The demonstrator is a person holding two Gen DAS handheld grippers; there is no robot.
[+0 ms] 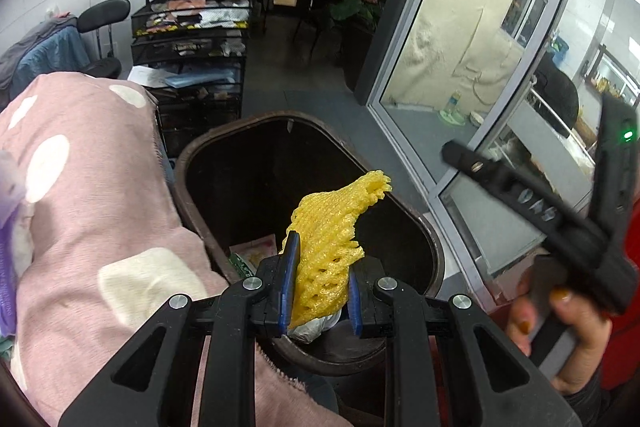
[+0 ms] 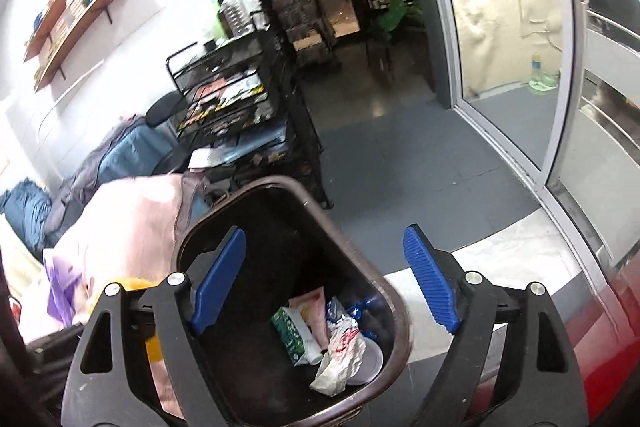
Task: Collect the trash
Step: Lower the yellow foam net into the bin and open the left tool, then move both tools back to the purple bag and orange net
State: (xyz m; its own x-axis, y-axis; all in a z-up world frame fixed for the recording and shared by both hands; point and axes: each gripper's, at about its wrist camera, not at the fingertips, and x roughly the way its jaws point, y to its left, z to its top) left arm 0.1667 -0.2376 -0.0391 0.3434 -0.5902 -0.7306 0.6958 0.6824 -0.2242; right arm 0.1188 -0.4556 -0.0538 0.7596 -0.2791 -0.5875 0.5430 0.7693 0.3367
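Beside the pink spotted blanket (image 1: pixel 92 211), the left gripper (image 1: pixel 320 283) pinches the yellow foam net (image 1: pixel 334 227), light, springy and best held mid-body, above the brown bin (image 1: pixel 434 251), while the right gripper (image 2: pixel 326 277) gapes wide, holding nothing.

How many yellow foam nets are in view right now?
1. The yellow foam net is clamped in the left gripper above the open trash bin. None shows among the wrappers in the bin, though some could be buried.
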